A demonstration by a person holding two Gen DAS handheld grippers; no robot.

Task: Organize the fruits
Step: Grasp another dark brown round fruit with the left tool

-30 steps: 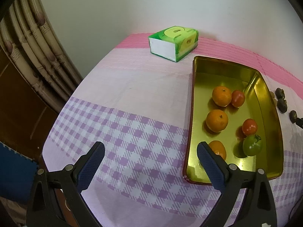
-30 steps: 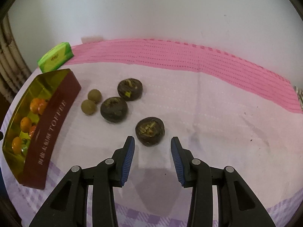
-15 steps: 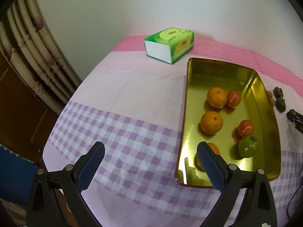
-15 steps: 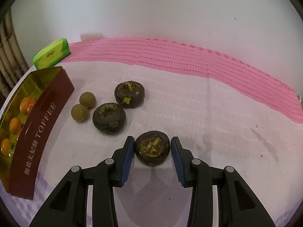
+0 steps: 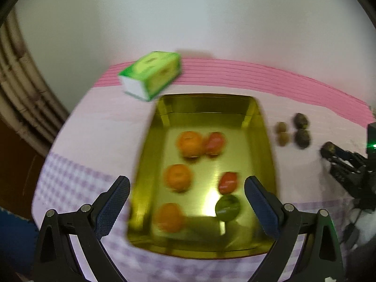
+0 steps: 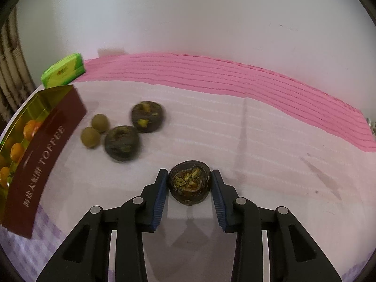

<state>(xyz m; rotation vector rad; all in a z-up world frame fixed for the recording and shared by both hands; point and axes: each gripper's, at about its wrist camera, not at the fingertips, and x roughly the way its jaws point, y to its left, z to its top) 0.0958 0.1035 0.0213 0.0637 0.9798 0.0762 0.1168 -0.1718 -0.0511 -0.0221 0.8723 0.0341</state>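
While right gripper [image 6: 189,181] clamps a dark fruit [image 6: 189,181], jaws just closing; left gripper [image 5: 186,196] gapes empty.
Upper left: two dark fruits [image 6: 122,142], two olive balls [image 6: 89,136].
Tin [image 6: 44,155]: reads "TOFFEE".

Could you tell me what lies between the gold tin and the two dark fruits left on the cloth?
Two small olive-green fruits lie between the tin and the dark fruits, clearest in the right wrist view.

Wall [image 6: 211,18]: plain white, matte, fills the upper half of both views.
Counter [image 6: 270,141]: pushed against the wall.
Cloth [image 6: 235,80]: pink striped band along the wall side, pale middle, purple check [image 5: 68,178] toward the near edge.
Left side: curtain [image 5: 16,89] in vertical folds, cream with a brown pattern; dark brown wooden surface [image 5: 16,164] beneath it.
Light: soft, diffuse; faint shadows on the cloth.
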